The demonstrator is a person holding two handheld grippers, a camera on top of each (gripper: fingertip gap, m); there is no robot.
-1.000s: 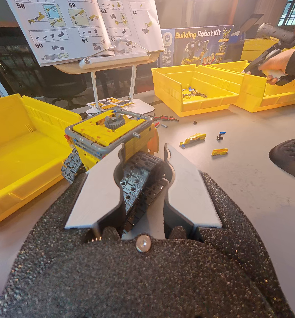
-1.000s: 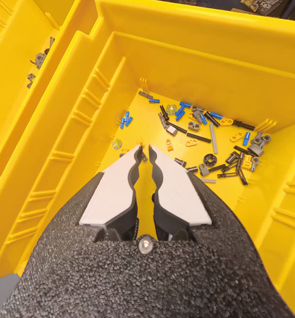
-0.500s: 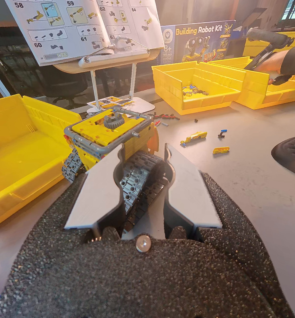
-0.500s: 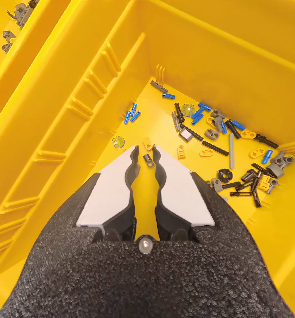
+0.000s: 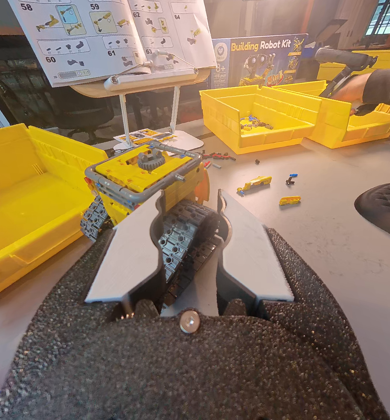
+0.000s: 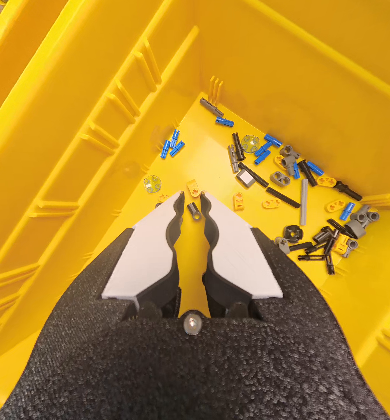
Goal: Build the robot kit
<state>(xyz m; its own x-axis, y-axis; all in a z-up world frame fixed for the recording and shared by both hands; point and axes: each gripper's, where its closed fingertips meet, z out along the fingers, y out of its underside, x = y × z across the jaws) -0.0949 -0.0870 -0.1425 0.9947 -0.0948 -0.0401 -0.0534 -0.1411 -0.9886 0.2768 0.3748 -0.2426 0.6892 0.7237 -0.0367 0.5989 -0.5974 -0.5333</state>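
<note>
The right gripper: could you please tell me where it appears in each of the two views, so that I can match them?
Left wrist view: the right gripper is far off at the upper right, held in a hand and dipping into a yellow bin.
Right wrist view: it fills the lower middle, fingers pointing up the picture.
Shared landmark: that yellow bin, whose walls surround the gripper here.

Bright warm backlight haze, wide-angle edge distortion, perhaps slight blur

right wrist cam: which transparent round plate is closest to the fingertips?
The clear round plate just left of the right gripper, alone by the bin wall. The other lies farther off among blue pins.
</note>
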